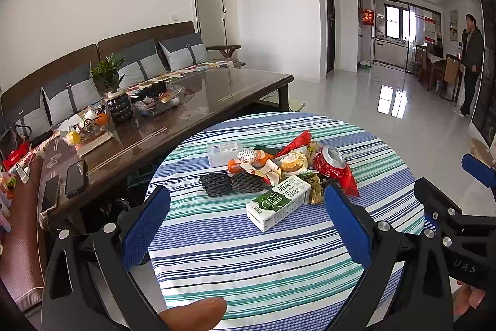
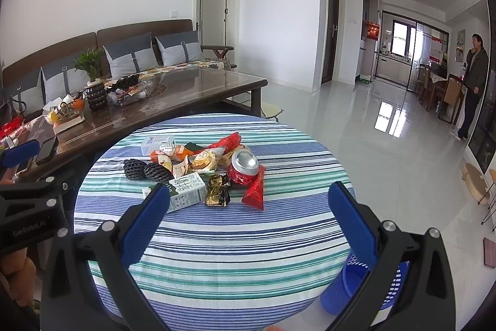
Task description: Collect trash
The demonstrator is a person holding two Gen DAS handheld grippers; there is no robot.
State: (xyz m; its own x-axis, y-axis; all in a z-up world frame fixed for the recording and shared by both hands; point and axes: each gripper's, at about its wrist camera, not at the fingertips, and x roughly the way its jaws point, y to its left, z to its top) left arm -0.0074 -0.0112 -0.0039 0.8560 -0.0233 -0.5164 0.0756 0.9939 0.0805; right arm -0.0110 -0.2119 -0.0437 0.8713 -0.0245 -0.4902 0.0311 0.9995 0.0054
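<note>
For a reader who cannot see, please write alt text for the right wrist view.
An open right gripper hovers over a round striped table with a trash pile: a green-and-white carton, a crushed red can, wrappers and black foam nets. A blue basket stands on the floor beside the table, with a sofa behind.

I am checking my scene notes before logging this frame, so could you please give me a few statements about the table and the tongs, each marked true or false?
1. Both sets of tongs, left and right, are open and hold nothing. True.
2. The red can stands upright and undented. False: it is crushed and tilted.
3. The green and white carton lies on its side at the near edge of the trash pile. True.
4. The round table has a plain white cloth. False: the cloth is striped blue, green and white.
5. A blue basket sits on the floor beside the table. True.
</note>
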